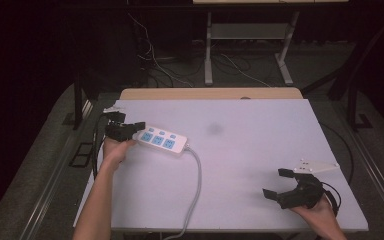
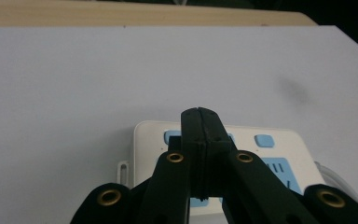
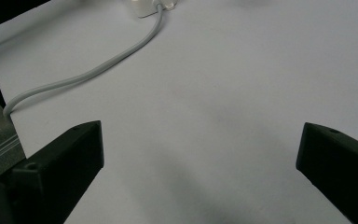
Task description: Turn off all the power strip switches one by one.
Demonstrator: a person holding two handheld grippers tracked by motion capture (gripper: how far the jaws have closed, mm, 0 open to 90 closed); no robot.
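I've got the power strip [image 1: 161, 139] lying flat on the white table [image 1: 240, 165], over on the left half, a little nearer the far edge than the near one. Its long axis runs slantwise from the left end, which sits farther back, to the right end, which sits a touch closer to me, so the strip points right and slightly toward the near edge. The blue socket faces look straight up, three of them in a row along that axis, with small blue buttons beside them on the far side. The grey cord [image 1: 196, 185] leaves the right end, bends down across the table and runs off the near edge. My left gripper [image 1: 139, 125] is right at the left end of the strip; in the left gripper view its jaws are pressed tight together, tip to tip, with nothing between them, and that closed tip [image 2: 199, 116] sits over the strip's white body [image 2: 279, 154] near the first blue button. Whether the tip actually touches the plastic, I can't tell. My right gripper [image 1: 276, 183] rests well apart at the near right corner, its jaws spread wide over bare table, and in the right gripper view the cord [image 3: 98, 70] curves away toward the strip's end.
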